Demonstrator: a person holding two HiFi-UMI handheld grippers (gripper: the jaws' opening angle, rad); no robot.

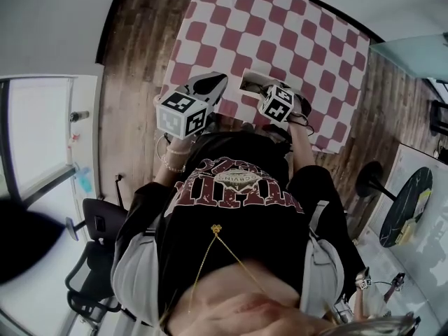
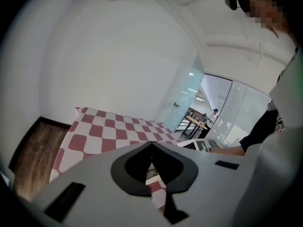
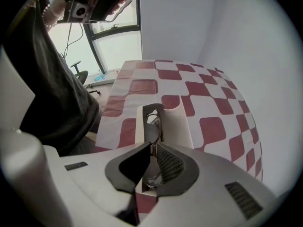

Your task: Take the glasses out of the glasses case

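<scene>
An open white glasses case (image 3: 176,122) lies on the red-and-white checked tablecloth (image 3: 213,103), near the table's front edge. Dark-lensed glasses (image 3: 152,126) rest lengthwise inside it. My right gripper (image 3: 152,147) is down in the case, jaws closed together on the glasses' frame around their middle. In the head view the right gripper (image 1: 257,88) sits at the case (image 1: 249,80). Just left of it hangs my left gripper (image 1: 210,84). In its own view the left gripper (image 2: 151,144) has its tips meeting and holds nothing, above the cloth.
The checked table (image 1: 280,26) stands on a wooden floor (image 1: 140,40) by a white wall. An office chair (image 1: 91,257) is behind at the left and a round black table (image 1: 406,205) at the right. A glass door (image 2: 187,98) lies beyond the table.
</scene>
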